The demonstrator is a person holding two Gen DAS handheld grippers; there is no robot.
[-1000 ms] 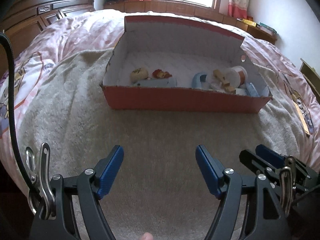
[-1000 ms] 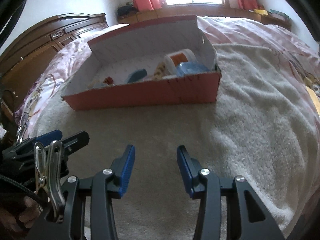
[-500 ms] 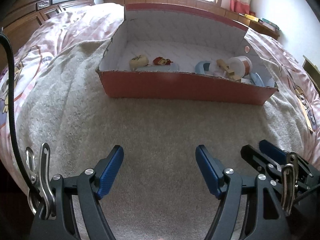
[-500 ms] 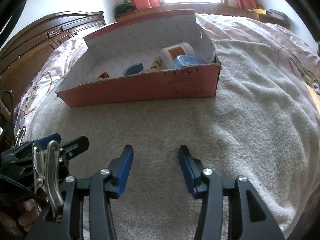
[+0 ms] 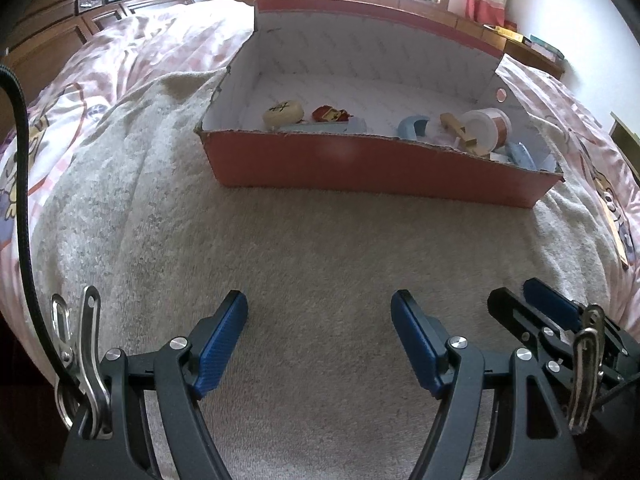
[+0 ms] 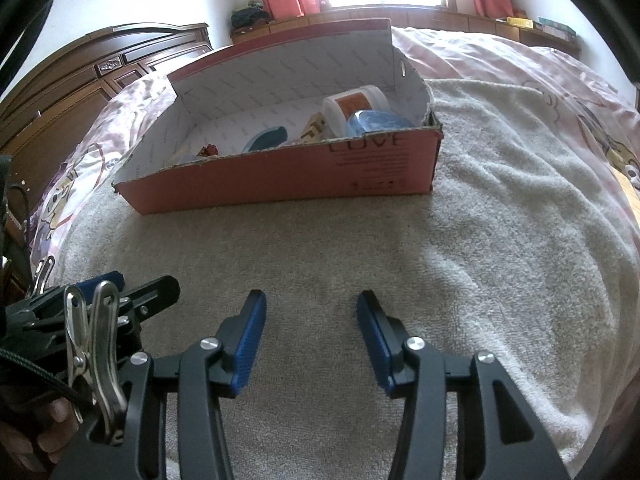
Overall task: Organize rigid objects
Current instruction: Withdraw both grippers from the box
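Nearer now, red box [image 5: 380, 168] lies crosswise; both tongs [image 5: 319, 344] [image 6: 311, 340] gape empty

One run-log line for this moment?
left claw: open, empty | right claw: open, empty | box: on towel, toys inside

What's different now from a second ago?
The red box looks a little nearer and lower in both views, so both grippers have edged toward it. The right gripper has spread its fingers a bit wider. Nothing was picked up or dropped. The left gripper stays wide open, and the toys stay in the box.
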